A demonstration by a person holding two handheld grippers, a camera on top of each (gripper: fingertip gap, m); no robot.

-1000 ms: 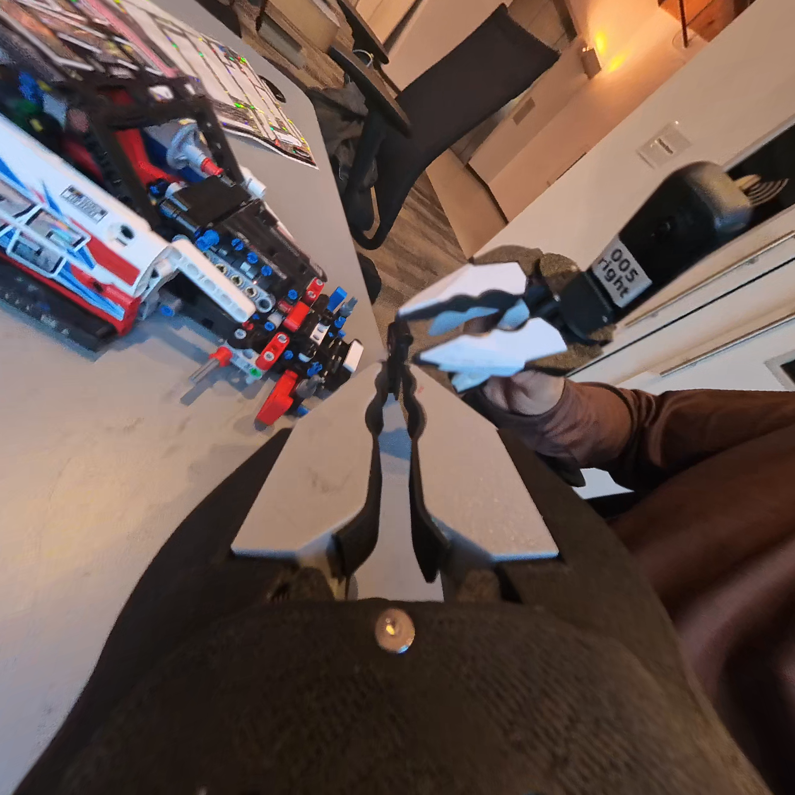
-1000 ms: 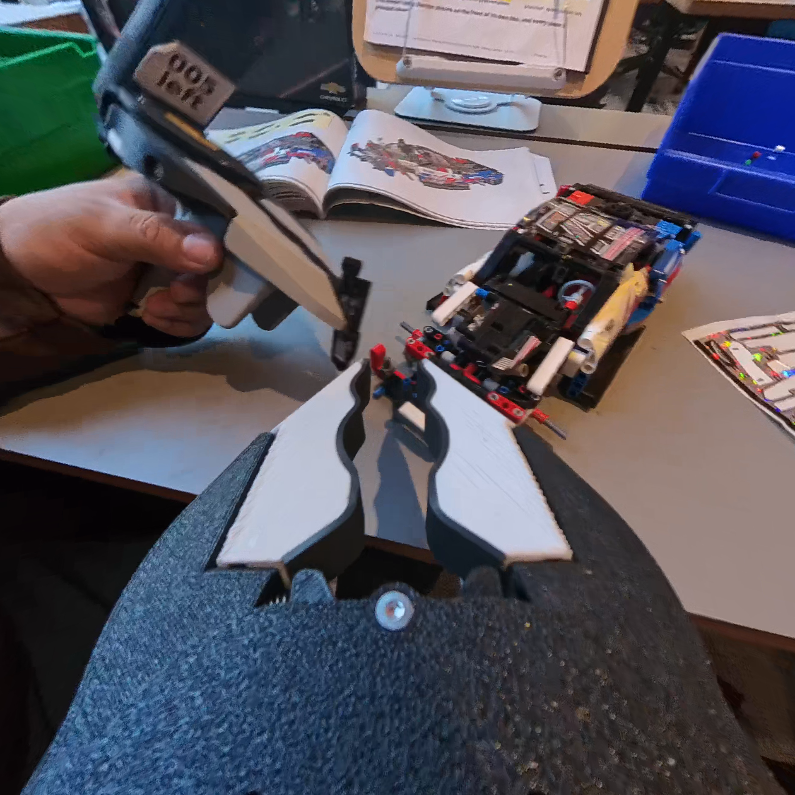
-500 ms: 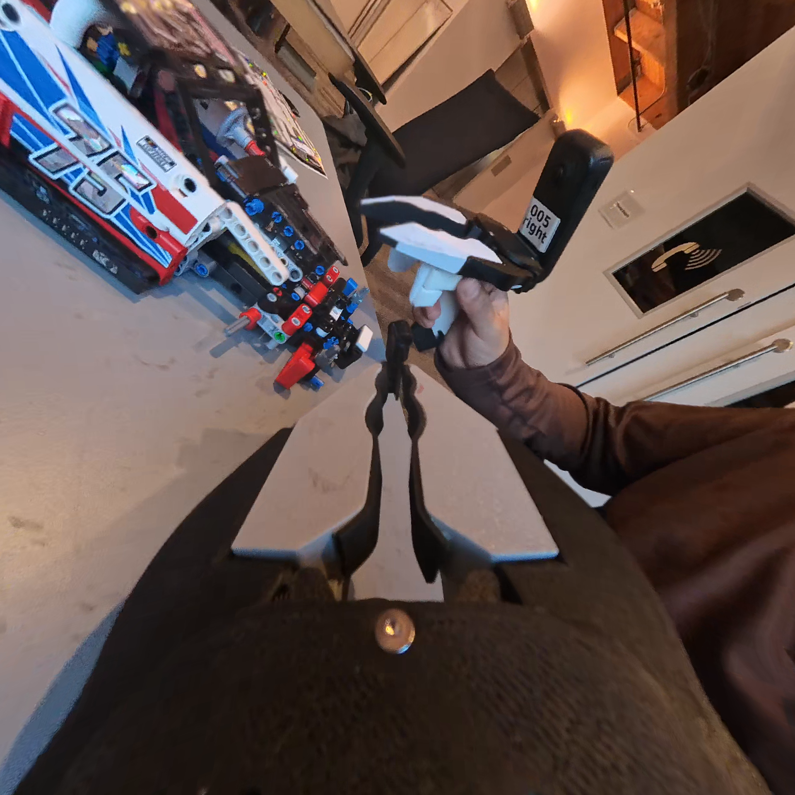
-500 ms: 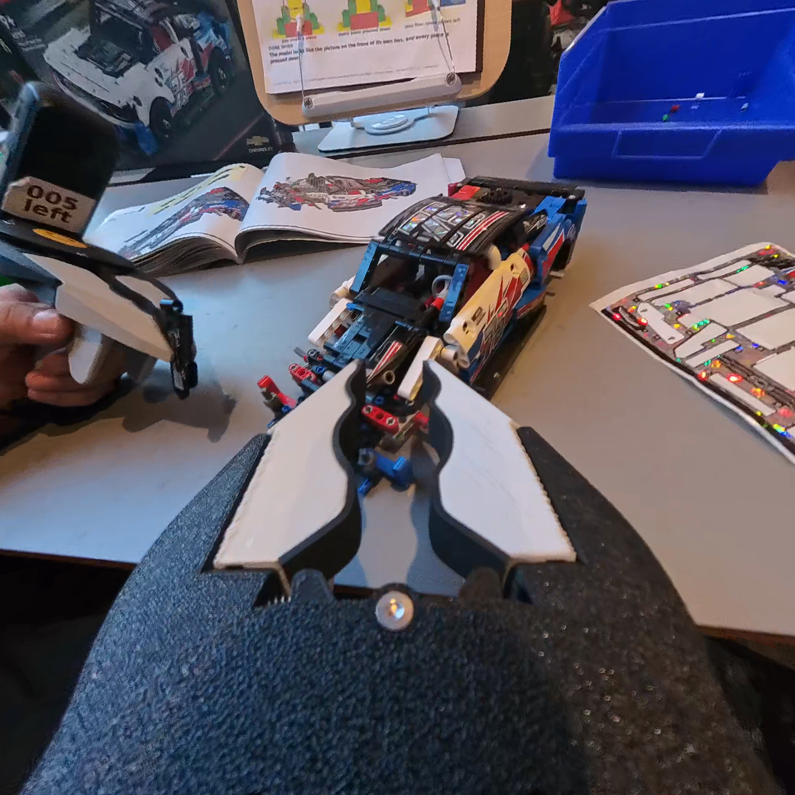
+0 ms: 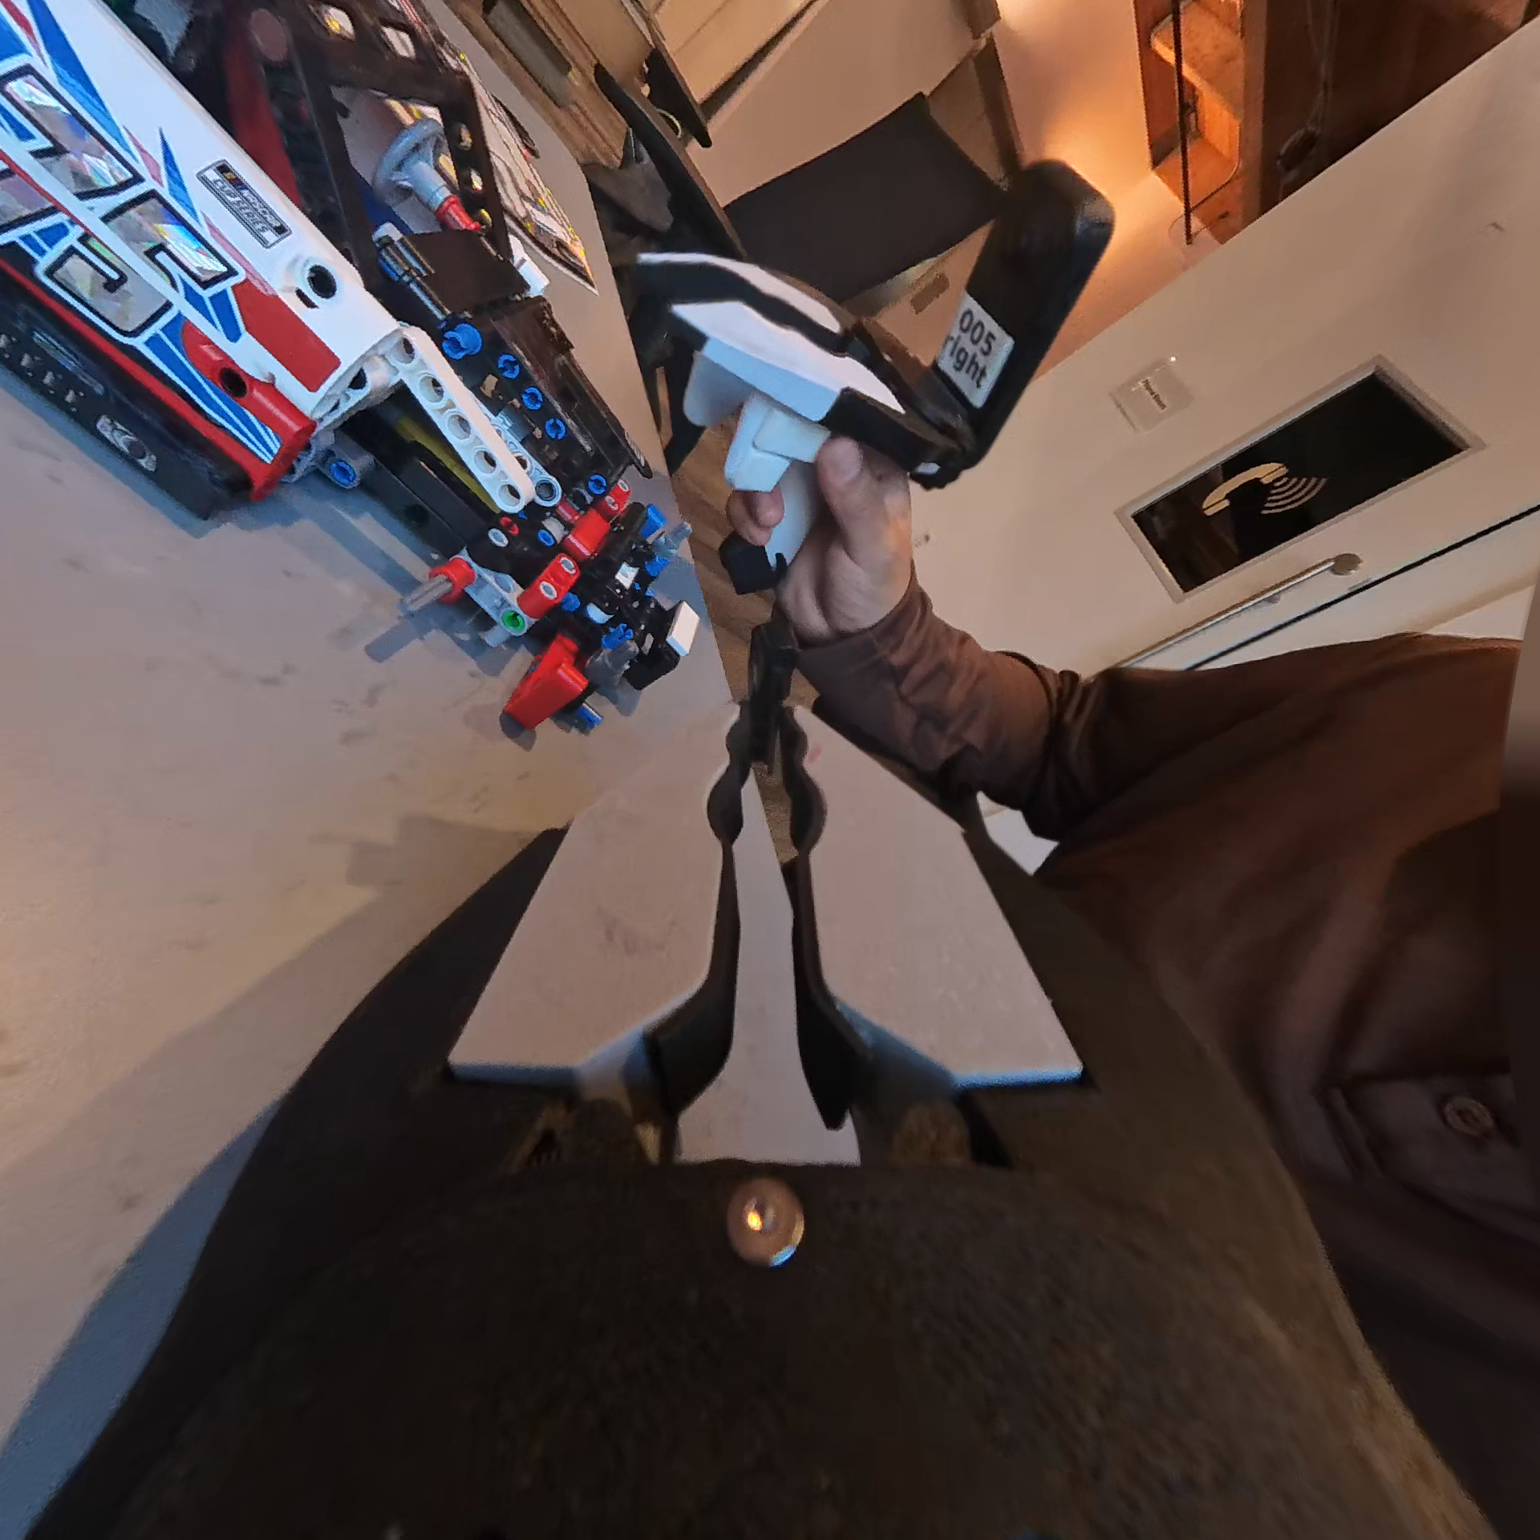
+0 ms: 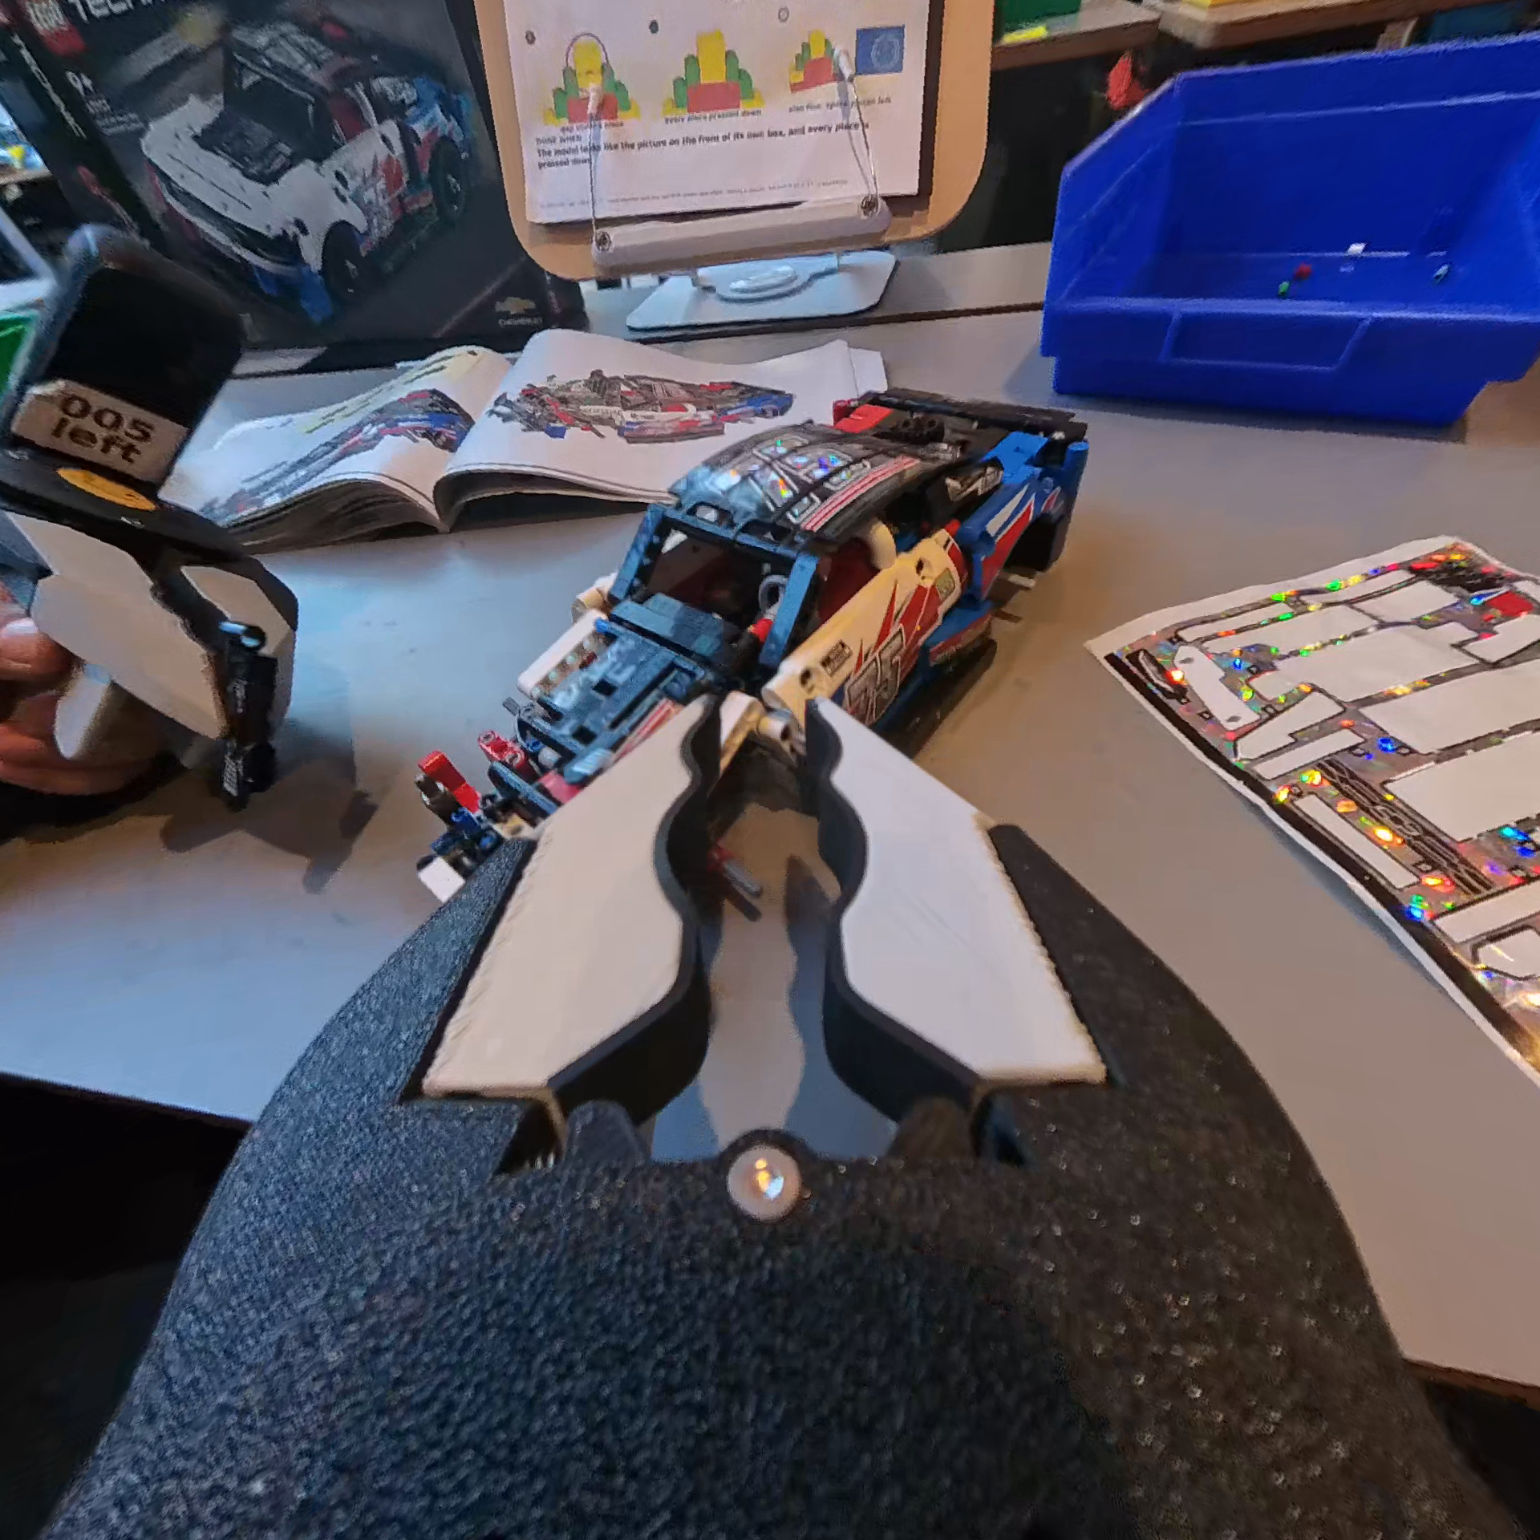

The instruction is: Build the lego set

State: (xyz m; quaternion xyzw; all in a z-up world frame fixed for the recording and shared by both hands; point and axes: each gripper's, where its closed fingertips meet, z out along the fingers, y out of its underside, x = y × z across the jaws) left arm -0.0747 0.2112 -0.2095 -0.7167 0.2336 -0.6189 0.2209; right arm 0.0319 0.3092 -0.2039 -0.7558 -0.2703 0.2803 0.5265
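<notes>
Black and narrow, a Technic piece (image 5: pixel 767 667) is pinched between the tips of the left gripper (image 5: pixel 765 733), which hangs above the bench's near edge, left of the car's nose. Only the very ends of the fingers bite it, so I judge a twist or a knock against the chassis could make it swivel or drop, and over that edge it would fall to the floor.

The right gripper (image 6: pixel 760 721) is spread and holds nothing, its tips poised just above the front of the lego race car (image 6: pixel 842 600), near the white side panel. If it comes down carelessly it could push the model along the grey bench (image 6: pixel 250 942) or pop loose the exposed red and blue pins at the nose (image 6: pixel 467 792), which stick out unprotected.

Room is best on the near left of the bench, bare between the left gripper and the car. Toward the far edge lie the open instruction booklet (image 6: pixel 467 433) and, at the far right corner, a blue bin (image 6: pixel 1300 250); a holographic sticker sheet (image 6: pixel 1375 717) fills the right side, near the car's flank.
</notes>
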